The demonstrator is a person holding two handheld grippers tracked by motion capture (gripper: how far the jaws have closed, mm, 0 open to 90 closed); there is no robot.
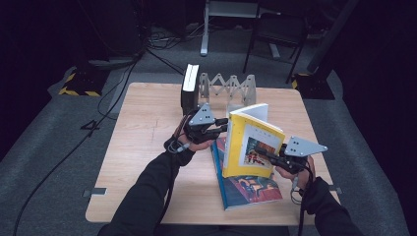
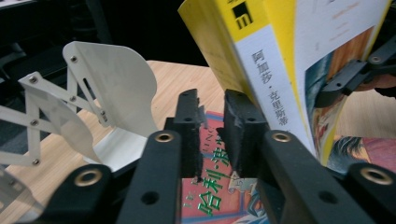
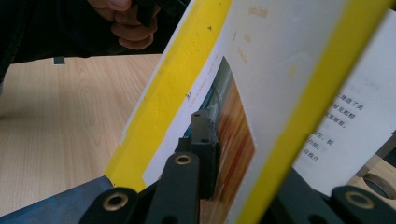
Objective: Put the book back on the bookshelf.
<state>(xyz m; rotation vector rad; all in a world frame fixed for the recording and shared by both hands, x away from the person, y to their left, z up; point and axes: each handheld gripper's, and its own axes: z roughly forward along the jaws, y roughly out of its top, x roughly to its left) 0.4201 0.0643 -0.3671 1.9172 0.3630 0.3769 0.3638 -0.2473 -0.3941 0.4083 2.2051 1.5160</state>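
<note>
The yellow book (image 1: 250, 145) stands upright over the middle-right of the table (image 1: 142, 162), long axis vertical, spine toward the left gripper (image 1: 220, 124). The right gripper (image 1: 263, 152) is clamped on its front cover edge. The left one's jaws are nearly closed with nothing between them, just beside the spine. A blue book (image 1: 248, 189) lies flat underneath.
</note>
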